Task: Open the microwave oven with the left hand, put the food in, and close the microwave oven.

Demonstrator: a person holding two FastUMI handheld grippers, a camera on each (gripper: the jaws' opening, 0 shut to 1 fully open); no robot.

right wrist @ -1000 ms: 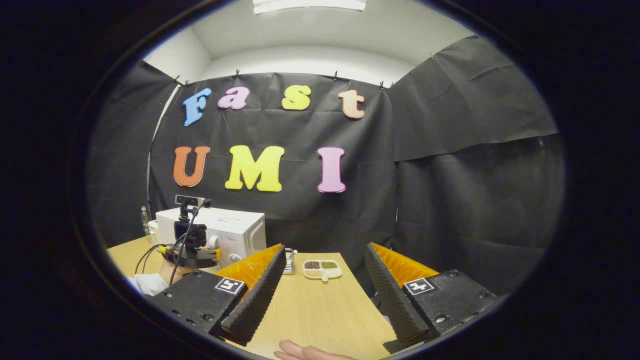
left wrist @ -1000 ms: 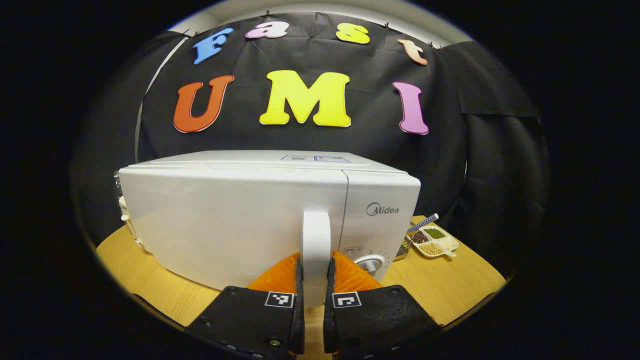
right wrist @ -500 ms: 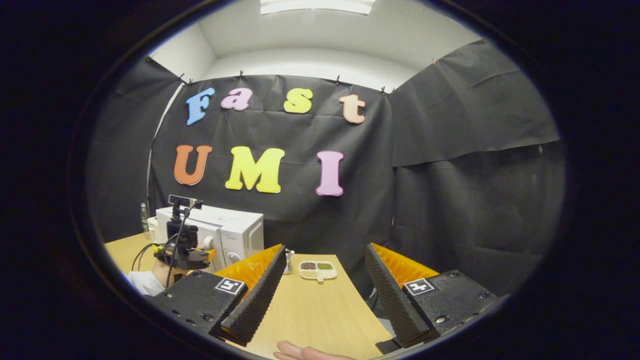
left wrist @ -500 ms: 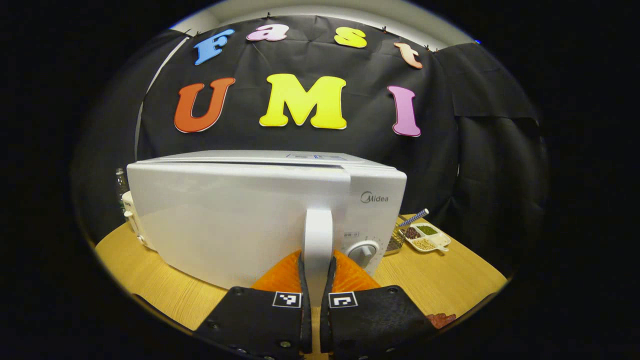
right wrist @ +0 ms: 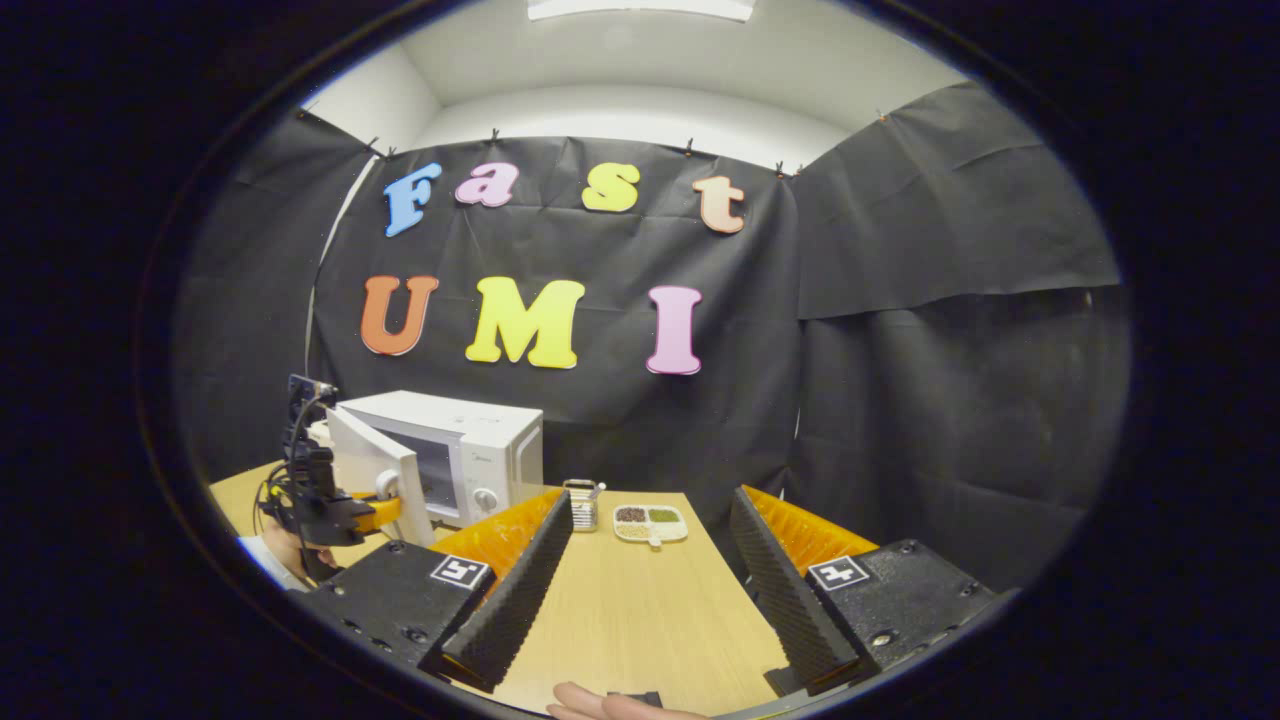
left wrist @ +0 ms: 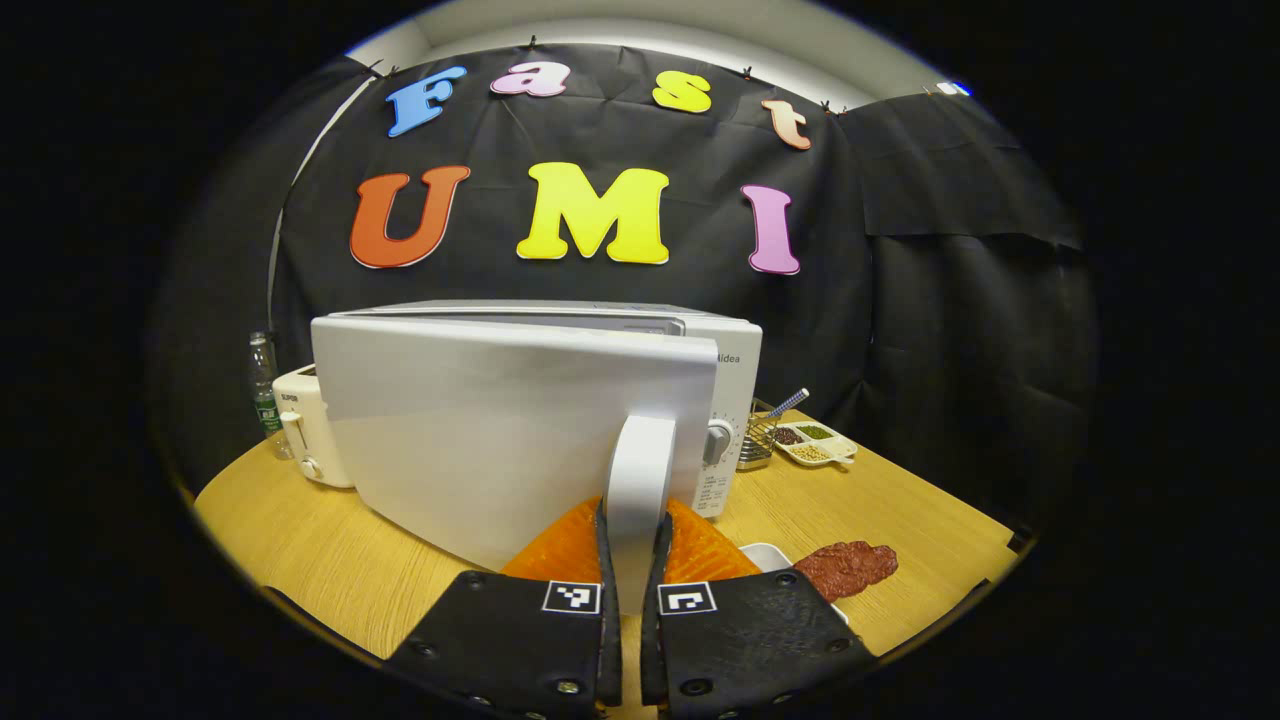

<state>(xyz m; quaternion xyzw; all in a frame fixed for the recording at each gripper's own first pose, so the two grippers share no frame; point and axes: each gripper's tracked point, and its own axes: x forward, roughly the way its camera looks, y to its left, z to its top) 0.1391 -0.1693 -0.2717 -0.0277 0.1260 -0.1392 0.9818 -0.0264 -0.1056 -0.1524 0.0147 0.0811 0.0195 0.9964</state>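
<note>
The left gripper (left wrist: 632,560) pinched the door handle (left wrist: 640,470) to swing the microwave (right wrist: 470,450) open; the right gripper (right wrist: 650,570), spread, waited nearby.

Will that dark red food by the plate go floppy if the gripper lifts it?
Probably. The food looks flat, lumpy and soft, lying partly on a white plate, so it would likely droop. It shouldn't roll. Its rough surface may help the grip, though it might tear.

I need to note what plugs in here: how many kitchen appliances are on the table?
2. The microwave oven stands mid-table, its door partly open. The toaster sits beside it, next to a bottle. Others may be hidden behind the microwave.
</note>
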